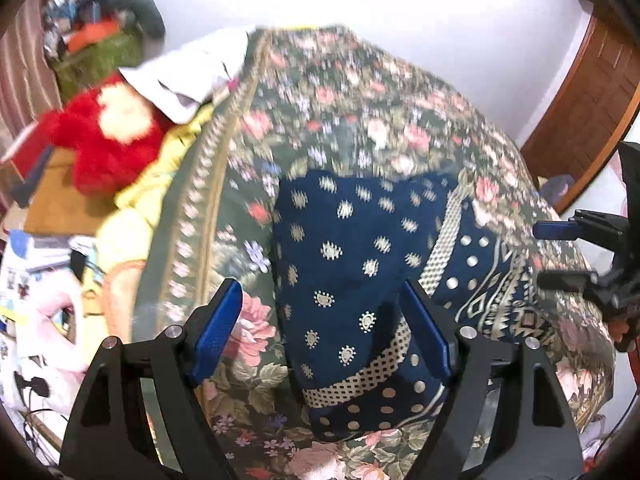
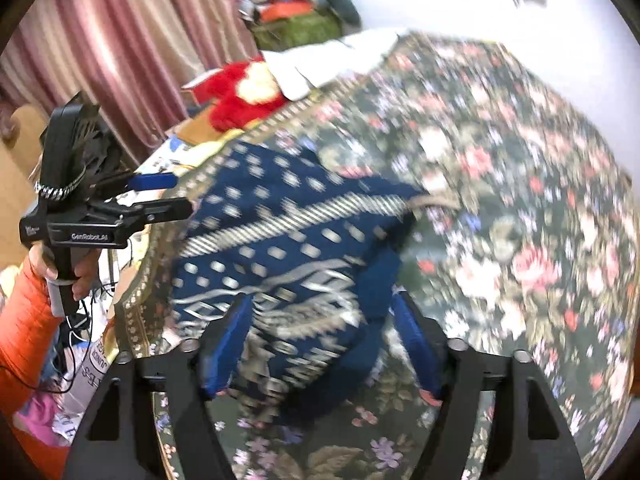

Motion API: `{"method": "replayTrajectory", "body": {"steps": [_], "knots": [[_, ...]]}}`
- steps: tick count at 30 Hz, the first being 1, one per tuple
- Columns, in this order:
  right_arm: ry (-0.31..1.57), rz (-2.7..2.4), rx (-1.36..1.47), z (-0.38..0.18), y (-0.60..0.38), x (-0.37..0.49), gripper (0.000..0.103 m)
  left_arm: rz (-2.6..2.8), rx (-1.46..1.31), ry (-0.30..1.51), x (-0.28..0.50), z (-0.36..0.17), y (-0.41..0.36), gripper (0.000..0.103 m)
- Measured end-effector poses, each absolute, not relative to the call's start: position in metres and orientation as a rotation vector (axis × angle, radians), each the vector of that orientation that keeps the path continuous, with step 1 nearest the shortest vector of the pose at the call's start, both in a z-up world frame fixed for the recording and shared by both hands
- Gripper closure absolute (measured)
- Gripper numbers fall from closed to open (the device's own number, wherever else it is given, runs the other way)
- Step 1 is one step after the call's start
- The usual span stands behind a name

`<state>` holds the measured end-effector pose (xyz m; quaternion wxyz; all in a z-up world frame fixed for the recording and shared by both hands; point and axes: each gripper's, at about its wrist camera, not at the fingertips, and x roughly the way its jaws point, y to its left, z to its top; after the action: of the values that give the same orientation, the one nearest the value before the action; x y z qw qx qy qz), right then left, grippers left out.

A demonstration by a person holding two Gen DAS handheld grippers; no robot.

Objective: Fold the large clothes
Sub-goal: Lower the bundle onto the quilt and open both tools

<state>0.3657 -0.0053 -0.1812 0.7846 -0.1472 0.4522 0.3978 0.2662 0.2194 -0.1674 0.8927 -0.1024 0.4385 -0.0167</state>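
A navy blue garment with cream motifs and patterned borders (image 1: 360,280) lies folded in a compact bundle on a floral bedspread (image 1: 360,100); it also shows, blurred, in the right wrist view (image 2: 288,256). My left gripper (image 1: 332,320) is open and empty, its jaws hovering above the garment's near part. My right gripper (image 2: 320,340) is open and empty above the garment's near edge. Each gripper also appears in the other view: the right one (image 1: 560,252) at the garment's right side, the left one (image 2: 168,196) at its left side.
A red plush toy (image 1: 108,136), white cloth (image 1: 192,76) and yellow fabric (image 1: 132,208) lie left of the bedspread. Piled clutter (image 1: 100,20) sits in the far left corner by a striped curtain (image 2: 120,40). A wooden door (image 1: 588,92) stands at the right.
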Motion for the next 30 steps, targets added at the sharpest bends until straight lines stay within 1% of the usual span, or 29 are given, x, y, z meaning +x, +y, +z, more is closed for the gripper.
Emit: {"method": "replayTrajectory", "body": {"steps": [2, 3, 7, 8, 9, 11, 13, 14, 17, 20, 26, 30], "knots": [[0.940, 0.863, -0.361, -0.184, 0.010, 0.357, 0.017, -0.035, -0.192, 0.909, 0.265, -0.166, 0.212, 0.021], [0.939, 0.858, -0.391, -0.191, 0.021, 0.356, 0.017, -0.024, -0.165, 0.918, 0.262, -0.170, 0.206, 0.021], [1.037, 0.793, -0.526, -0.238, 0.040, 0.355, 0.017, 0.027, -0.105, 0.993, 0.269, -0.206, 0.196, 0.021], [1.065, 0.788, -0.540, -0.248, 0.039, 0.358, 0.017, 0.025, -0.114, 1.004, 0.267, -0.214, 0.198, 0.020], [1.095, 0.798, -0.537, -0.256, 0.033, 0.360, 0.017, 0.026, -0.129, 1.003, 0.263, -0.218, 0.201, 0.015], [1.129, 0.814, -0.501, -0.260, 0.019, 0.364, 0.017, 0.031, -0.158, 1.007, 0.257, -0.222, 0.209, 0.011], [1.146, 0.803, -0.478, -0.258, 0.002, 0.368, 0.011, 0.035, -0.166, 1.012, 0.252, -0.223, 0.215, 0.012], [1.150, 0.801, -0.463, -0.256, -0.006, 0.370, 0.009, 0.040, -0.162, 1.013, 0.249, -0.223, 0.217, 0.012], [1.161, 0.799, -0.419, -0.245, -0.021, 0.374, 0.009, 0.074, -0.133, 1.005, 0.241, -0.219, 0.221, 0.012], [1.116, 0.783, -0.381, -0.224, -0.027, 0.375, 0.009, 0.090, -0.143, 0.981, 0.235, -0.208, 0.223, 0.012], [0.911, 0.769, -0.283, -0.159, -0.028, 0.359, 0.009, 0.105, -0.125, 0.843, 0.225, -0.158, 0.210, 0.012], [0.755, 0.767, -0.229, -0.113, -0.028, 0.334, 0.009, 0.108, -0.119, 0.704, 0.212, -0.106, 0.194, 0.012]]}}
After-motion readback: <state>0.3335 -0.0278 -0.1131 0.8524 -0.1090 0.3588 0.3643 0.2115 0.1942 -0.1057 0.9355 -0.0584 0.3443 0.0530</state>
